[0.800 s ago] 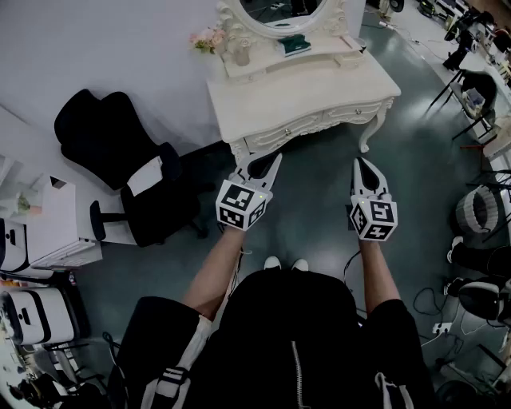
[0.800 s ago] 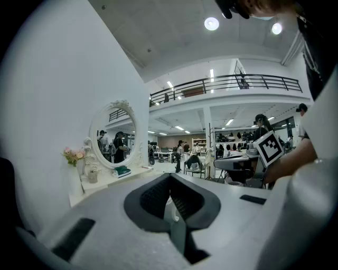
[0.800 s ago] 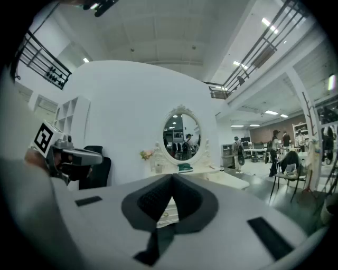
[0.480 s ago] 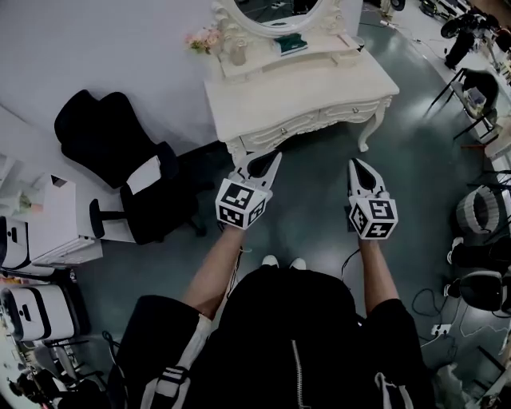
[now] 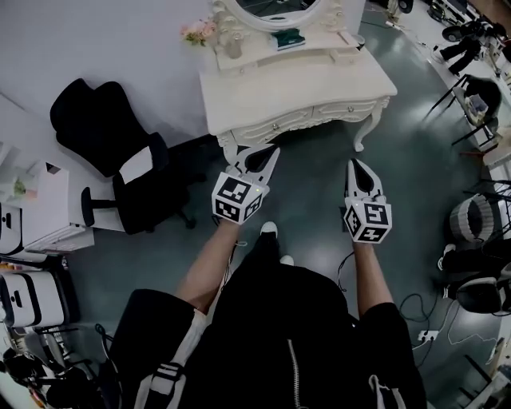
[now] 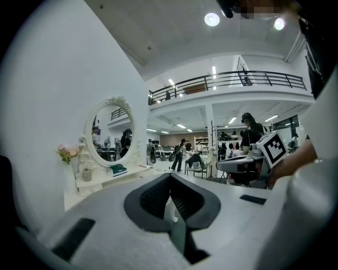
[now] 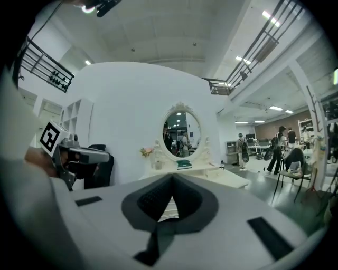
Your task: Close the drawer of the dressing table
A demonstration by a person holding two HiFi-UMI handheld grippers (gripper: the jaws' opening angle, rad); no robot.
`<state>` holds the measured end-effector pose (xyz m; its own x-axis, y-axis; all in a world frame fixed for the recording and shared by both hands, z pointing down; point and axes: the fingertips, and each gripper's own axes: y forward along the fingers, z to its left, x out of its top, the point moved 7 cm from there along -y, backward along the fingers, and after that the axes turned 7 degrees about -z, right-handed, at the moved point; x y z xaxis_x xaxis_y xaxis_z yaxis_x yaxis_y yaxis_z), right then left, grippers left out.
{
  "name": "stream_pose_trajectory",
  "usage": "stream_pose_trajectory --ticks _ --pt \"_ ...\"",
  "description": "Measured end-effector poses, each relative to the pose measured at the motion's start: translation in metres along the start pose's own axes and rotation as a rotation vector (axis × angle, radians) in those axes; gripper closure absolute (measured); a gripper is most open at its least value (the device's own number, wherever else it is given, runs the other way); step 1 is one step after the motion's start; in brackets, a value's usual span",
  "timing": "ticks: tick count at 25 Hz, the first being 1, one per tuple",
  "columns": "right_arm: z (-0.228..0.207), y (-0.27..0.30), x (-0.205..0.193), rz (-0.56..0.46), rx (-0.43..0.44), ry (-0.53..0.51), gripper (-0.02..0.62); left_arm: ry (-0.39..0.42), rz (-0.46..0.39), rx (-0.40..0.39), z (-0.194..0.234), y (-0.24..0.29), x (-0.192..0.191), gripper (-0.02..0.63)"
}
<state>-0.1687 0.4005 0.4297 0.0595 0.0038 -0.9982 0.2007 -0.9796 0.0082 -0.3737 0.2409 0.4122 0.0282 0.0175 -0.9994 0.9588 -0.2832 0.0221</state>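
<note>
Grey-green workshop floor surrounds a white bench [image 5: 319,84] set against the wall, with an oval mirror [image 5: 275,8] at its rear edge, flowers [image 5: 194,32] at the rear-left corner and a black chair [image 5: 112,152] off its left side.

**Tongs state**
- Left tongs [image 5: 275,148]: closed, tips meeting, nothing gripped. The left gripper view shows only a pale bench part through the loop behind the tips.
- Right tongs [image 5: 352,162]: closed and empty.

**Reason for this posture (judgement)**
Closed tips give a blunt, firm point for pushing. A drawer is shut by pressing on its face, so no grip is needed. Both tongs are held roughly level and aimed at the front edge of the bench, which suits a straight push.

**Position of the task item**
The drawer [image 5: 303,120] lies in the row along the front edge of the bench. From the head view it cannot be told how far it stands out. The left tongs are near the front-left corner, just short of it. The right tongs stand apart from the front edge, toward the front-right corner. Neither touches the drawer, so the push is not yet made.
</note>
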Motion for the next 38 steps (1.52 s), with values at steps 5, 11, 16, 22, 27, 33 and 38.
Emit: stream_pose_trajectory --ticks 5,11,16,22,27,33,38 --pt "-0.014 0.021 -0.005 0.022 0.028 0.014 0.592 -0.009 0.008 -0.012 0.006 0.029 -0.005 0.601" --pt "-0.030 0.060 -0.007 0.016 0.050 0.004 0.594 -0.018 0.005 -0.038 0.026 0.079 -0.017 0.601" --pt "-0.062 0.116 -0.009 0.034 0.039 -0.002 0.594 -0.024 0.022 -0.062 0.055 0.138 -0.024 0.601" --pt "-0.105 0.196 -0.013 0.066 0.025 0.024 0.594 -0.018 0.030 -0.070 0.105 0.209 -0.024 0.601" --pt "-0.135 0.264 -0.008 0.042 0.002 0.029 0.592 -0.022 0.049 -0.062 0.153 0.255 -0.028 0.601" --pt "-0.157 0.328 -0.004 0.042 0.031 0.014 0.593 -0.022 0.047 -0.032 0.197 0.294 -0.026 0.601" --pt "-0.185 0.376 -0.004 0.038 0.058 -0.001 0.592 -0.027 0.056 -0.005 0.221 0.334 -0.032 0.601"
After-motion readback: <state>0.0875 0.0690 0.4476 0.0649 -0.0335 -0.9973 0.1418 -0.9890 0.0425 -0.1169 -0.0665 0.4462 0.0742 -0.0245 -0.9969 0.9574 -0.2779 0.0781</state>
